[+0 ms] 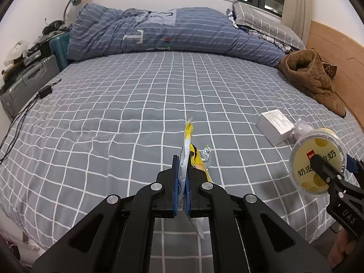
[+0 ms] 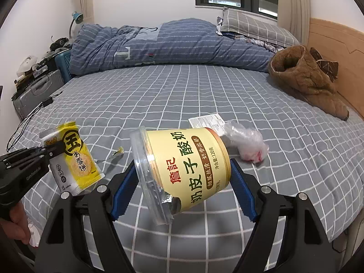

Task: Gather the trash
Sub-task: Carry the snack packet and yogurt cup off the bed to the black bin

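My left gripper (image 1: pixel 181 166) is shut on a yellow and white snack wrapper (image 1: pixel 187 146) and holds it edge-on above the bed; it also shows in the right wrist view (image 2: pixel 75 159). My right gripper (image 2: pixel 183 177) is shut on a yellow yogurt cup (image 2: pixel 182 168), tilted on its side above the bed; the cup shows at the right of the left wrist view (image 1: pixel 317 161). A small foil scrap (image 1: pixel 206 154) lies on the sheet. A crumpled clear plastic bag (image 2: pixel 246 142) and a white box (image 1: pixel 276 126) lie further right.
The bed (image 1: pixel 136 104) has a grey checked sheet. A rolled blue duvet (image 1: pixel 159 34) and pillow (image 1: pixel 261 20) lie at the back, a brown garment (image 1: pixel 311 77) by the wooden headboard (image 1: pixel 336 52). A black cable and charger (image 1: pixel 44 92) lie at left, beside suitcases (image 1: pixel 29 82).
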`<move>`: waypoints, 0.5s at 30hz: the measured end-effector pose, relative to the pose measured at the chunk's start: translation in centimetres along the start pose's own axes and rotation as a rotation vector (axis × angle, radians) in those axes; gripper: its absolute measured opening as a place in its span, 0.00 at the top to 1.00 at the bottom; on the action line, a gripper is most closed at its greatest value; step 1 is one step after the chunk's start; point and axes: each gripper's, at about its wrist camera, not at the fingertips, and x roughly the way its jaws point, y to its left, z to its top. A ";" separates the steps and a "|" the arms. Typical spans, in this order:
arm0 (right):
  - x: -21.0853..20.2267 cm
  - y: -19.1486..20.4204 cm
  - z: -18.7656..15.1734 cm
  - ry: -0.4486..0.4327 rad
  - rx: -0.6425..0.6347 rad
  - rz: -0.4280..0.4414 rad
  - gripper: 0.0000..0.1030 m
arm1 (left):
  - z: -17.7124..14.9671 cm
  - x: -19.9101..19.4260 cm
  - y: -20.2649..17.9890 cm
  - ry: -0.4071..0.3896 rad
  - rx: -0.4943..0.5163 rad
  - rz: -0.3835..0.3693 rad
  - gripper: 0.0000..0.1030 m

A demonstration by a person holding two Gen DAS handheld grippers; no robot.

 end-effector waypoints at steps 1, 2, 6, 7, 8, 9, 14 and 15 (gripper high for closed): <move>-0.2 0.0 -0.1 0.001 0.004 0.000 0.28 | -0.2 -0.3 -0.1 -0.002 0.002 0.001 0.96; -0.4 0.1 -0.2 0.000 0.007 0.000 0.28 | -0.3 -0.4 -0.1 -0.003 0.001 0.000 0.96; -1.4 0.2 -0.8 -0.003 0.009 -0.005 0.28 | -1.0 -1.4 -0.1 -0.004 -0.004 -0.008 0.96; -1.6 0.2 -0.9 -0.001 0.009 -0.006 0.28 | -1.3 -1.7 -0.2 -0.006 -0.006 -0.011 0.96; -1.8 0.3 -1.0 -0.001 0.008 -0.007 0.28 | -1.4 -2.0 -0.2 -0.008 -0.008 -0.013 0.96; -2.0 0.3 -1.0 -0.001 0.008 -0.008 0.28 | -1.7 -2.3 -0.2 -0.010 -0.009 -0.014 0.96; -3.2 0.6 -1.5 -0.006 0.002 -0.013 0.28 | -2.5 -3.6 -0.2 -0.015 -0.016 -0.019 0.96; -3.4 0.7 -1.6 -0.007 0.002 -0.013 0.28 | -2.7 -3.9 -0.2 -0.017 -0.020 -0.021 0.96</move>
